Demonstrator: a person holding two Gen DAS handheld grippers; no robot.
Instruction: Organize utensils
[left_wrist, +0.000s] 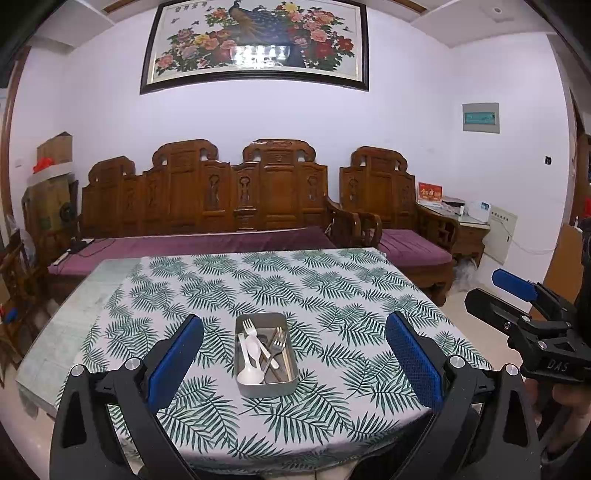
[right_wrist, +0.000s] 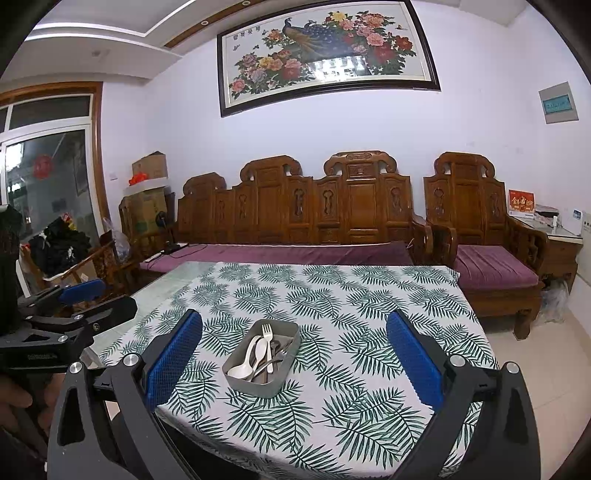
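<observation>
A grey metal tray (left_wrist: 291, 386) sits on the leaf-print tablecloth (left_wrist: 332, 295) near the table's front. In it lie white plastic spoons (left_wrist: 250, 374), a white plastic fork (left_wrist: 248, 326) and metal forks (left_wrist: 279, 341). My left gripper (left_wrist: 293, 326) is open and empty, held above the table's front edge, short of the tray. My right gripper (right_wrist: 293, 326) is open and empty, likewise short of the tray (right_wrist: 275, 389). The utensils show there too: white spoons (right_wrist: 242, 369), a white fork (right_wrist: 266, 332). The right gripper also shows at the right of the left wrist view (left_wrist: 517, 295).
The cloth leaves a bare glass strip (left_wrist: 74, 306) on the table's left side. A carved wooden sofa (left_wrist: 207, 206) with purple cushions stands behind the table, and a matching armchair (left_wrist: 391, 206) to its right. Cardboard boxes (right_wrist: 147, 199) are stacked at the back left.
</observation>
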